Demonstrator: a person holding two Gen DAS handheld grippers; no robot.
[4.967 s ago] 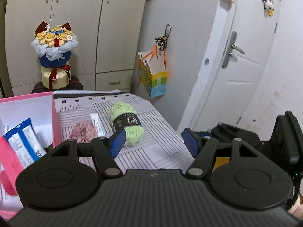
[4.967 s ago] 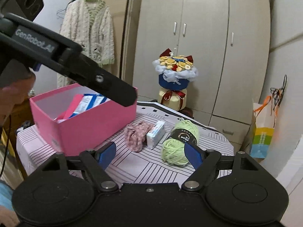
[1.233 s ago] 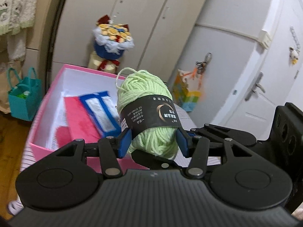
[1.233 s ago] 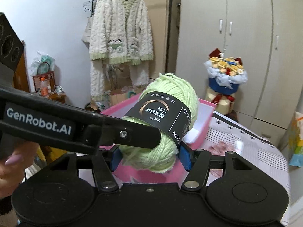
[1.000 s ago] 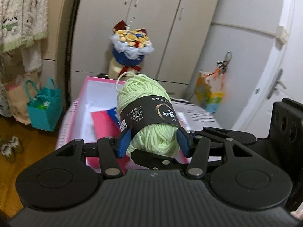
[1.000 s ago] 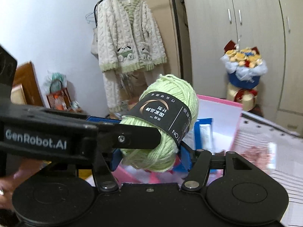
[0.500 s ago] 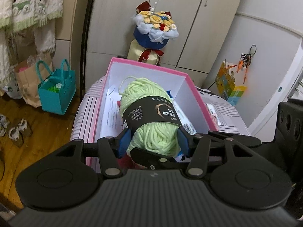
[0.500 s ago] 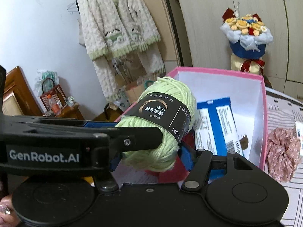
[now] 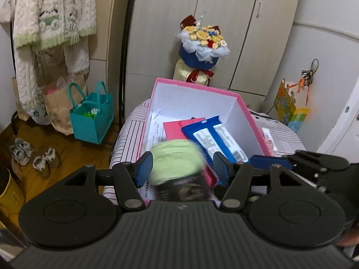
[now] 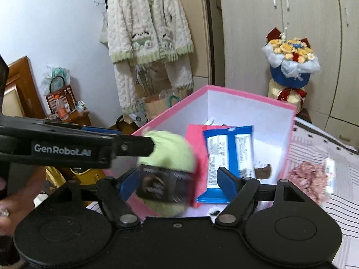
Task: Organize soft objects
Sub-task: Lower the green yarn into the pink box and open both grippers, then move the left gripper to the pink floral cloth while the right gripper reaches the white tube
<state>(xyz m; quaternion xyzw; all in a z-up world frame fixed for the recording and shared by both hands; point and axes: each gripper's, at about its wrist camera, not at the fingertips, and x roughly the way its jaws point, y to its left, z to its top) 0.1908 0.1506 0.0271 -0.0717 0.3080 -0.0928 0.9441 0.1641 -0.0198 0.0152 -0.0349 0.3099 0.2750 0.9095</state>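
Note:
The light-green yarn ball [image 9: 177,163] with its black label [image 10: 163,186] is blurred by motion, low between both pairs of jaws and over the near end of the pink box [image 9: 251,121]. My left gripper [image 9: 182,165] has its jaws opening; a gap shows at the right pad. My right gripper [image 10: 177,182] is also opening, with its right pad clear of the yarn. Inside the box lie blue packets [image 10: 228,152] and a red packet [image 9: 177,127]. A pink scrunchie [image 10: 307,177] lies on the striped tablecloth [image 10: 325,201] right of the box.
A small white carton [image 10: 329,172] lies beside the scrunchie. A flower bouquet [image 9: 202,47] stands behind the box before the wardrobe. A teal bag [image 9: 92,116] and shoes [image 9: 33,157] sit on the floor at left. A cardigan [image 10: 148,33] hangs on the wall.
Half a second ago both grippers were shut on the yarn above the box. Both pairs of jaws have since widened, and the yarn has sunk lower, blurred.

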